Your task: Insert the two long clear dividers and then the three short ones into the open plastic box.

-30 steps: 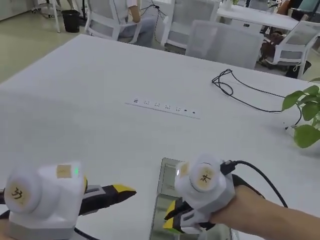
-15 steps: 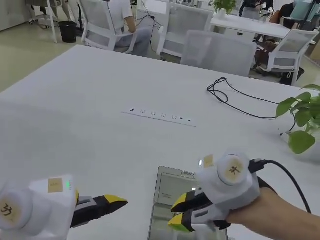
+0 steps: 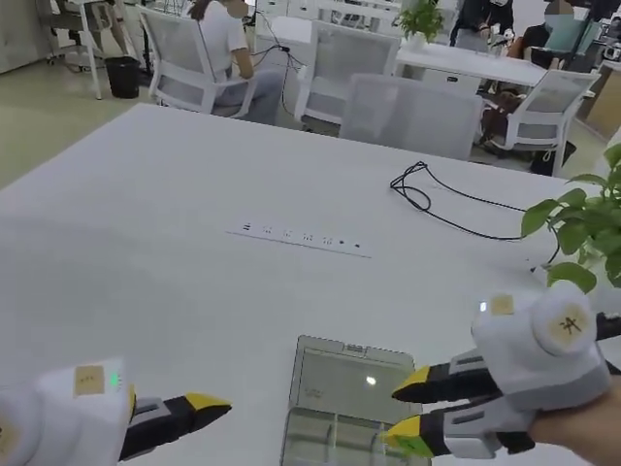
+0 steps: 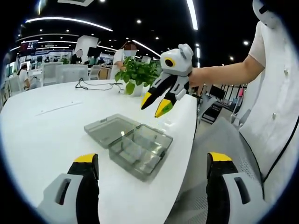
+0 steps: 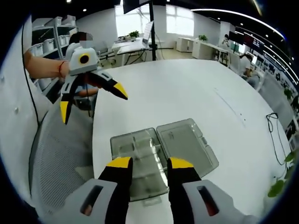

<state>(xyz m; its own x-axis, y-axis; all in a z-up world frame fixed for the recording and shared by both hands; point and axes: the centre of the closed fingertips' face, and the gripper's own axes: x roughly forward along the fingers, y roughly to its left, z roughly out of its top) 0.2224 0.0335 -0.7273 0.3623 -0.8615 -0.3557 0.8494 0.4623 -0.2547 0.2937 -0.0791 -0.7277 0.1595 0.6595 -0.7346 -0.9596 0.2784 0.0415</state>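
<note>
Plastic box (image 3: 351,400) open near right claw (image 3: 395,419)

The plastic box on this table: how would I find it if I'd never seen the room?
Start at the big white table and look to its near edge. There lies the plastic box, smoky clear, its lid folded flat open beside it. Unlike the flat row of sockets and the leafy plant farther off, you can see through it.

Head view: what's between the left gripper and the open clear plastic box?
Only bare white tabletop separates the yellow-tipped left gripper from the clear plastic box, per head view.
</note>
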